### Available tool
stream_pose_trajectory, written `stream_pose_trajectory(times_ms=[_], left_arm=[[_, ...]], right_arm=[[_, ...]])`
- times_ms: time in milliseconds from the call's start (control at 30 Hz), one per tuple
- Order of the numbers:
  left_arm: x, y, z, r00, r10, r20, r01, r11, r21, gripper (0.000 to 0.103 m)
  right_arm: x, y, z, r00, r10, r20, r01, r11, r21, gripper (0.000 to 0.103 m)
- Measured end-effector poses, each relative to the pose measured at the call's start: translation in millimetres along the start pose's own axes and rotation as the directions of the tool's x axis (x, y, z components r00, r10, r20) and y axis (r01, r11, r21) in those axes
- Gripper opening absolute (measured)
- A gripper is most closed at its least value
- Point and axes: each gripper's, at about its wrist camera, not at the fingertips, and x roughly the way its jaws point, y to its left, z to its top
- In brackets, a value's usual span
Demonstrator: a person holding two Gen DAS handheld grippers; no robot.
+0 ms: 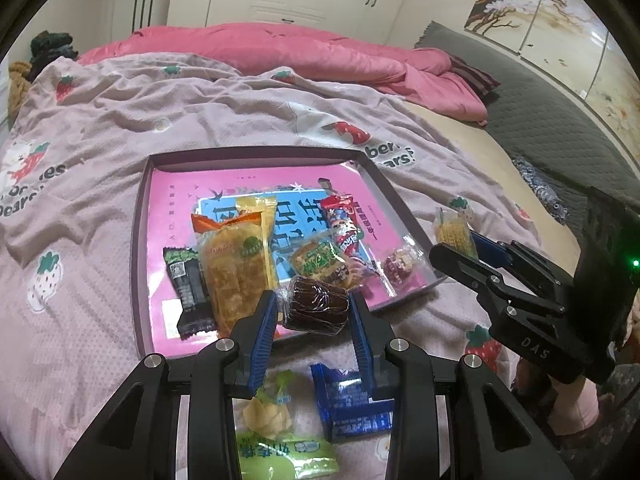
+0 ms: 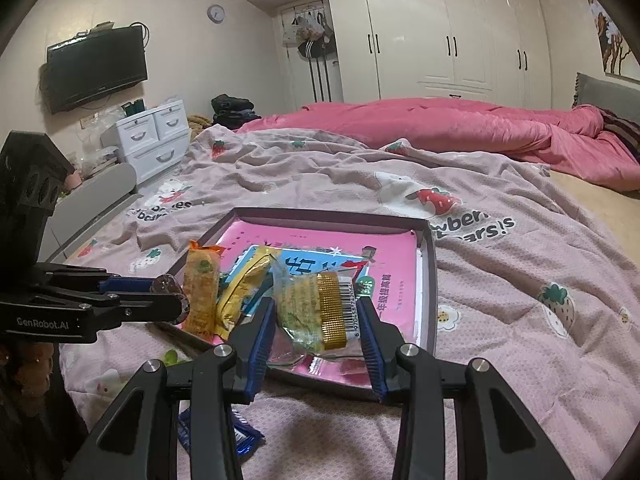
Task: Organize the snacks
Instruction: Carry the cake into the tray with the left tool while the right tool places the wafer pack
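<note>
On pink bedding, our shallow grey tray (image 1: 140, 240) holds several snacks; left gripper (image 1: 314, 308) pinches a brown wrapped candy (image 1: 316, 308), right gripper (image 2: 316, 312) a yellow cracker packet (image 2: 316, 312); blue packet (image 1: 352, 408) and green packet (image 1: 280, 448) remain outside, lower frame.

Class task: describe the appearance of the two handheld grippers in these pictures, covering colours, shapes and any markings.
Both the left gripper and right gripper are black, angular linkages with silver round bolts and blue ribbed fingers. Seen from the side, the left one reads "GenRobot.AI"; the right one reads "DAS" and shows a green light.

Glossy clear plastic wraps the brown cylindrical candy (image 1: 316, 308); the pale pink strawberry-print cotton blanket (image 1: 120, 128) looks matt and waffle-textured.
</note>
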Motion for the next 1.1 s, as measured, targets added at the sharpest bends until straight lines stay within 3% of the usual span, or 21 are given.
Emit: stream_pose_trajectory(times_ms=[600,1100], left_arm=[[31.4,-1.6,8.4,0.999,0.013,-0.029,-0.012,1.000,0.015,0.037],[61.3,-2.0,7.9,0.996,0.031,-0.079,-0.028,0.999,0.037,0.037]], right_arm=[[15.7,-4.0,1.4,1.000,-0.019,-0.009,0.019,1.000,0.004,0.041],[53.1,2.2,-8.9,0.993,0.000,-0.116,-0.003,1.000,-0.023,0.041]])
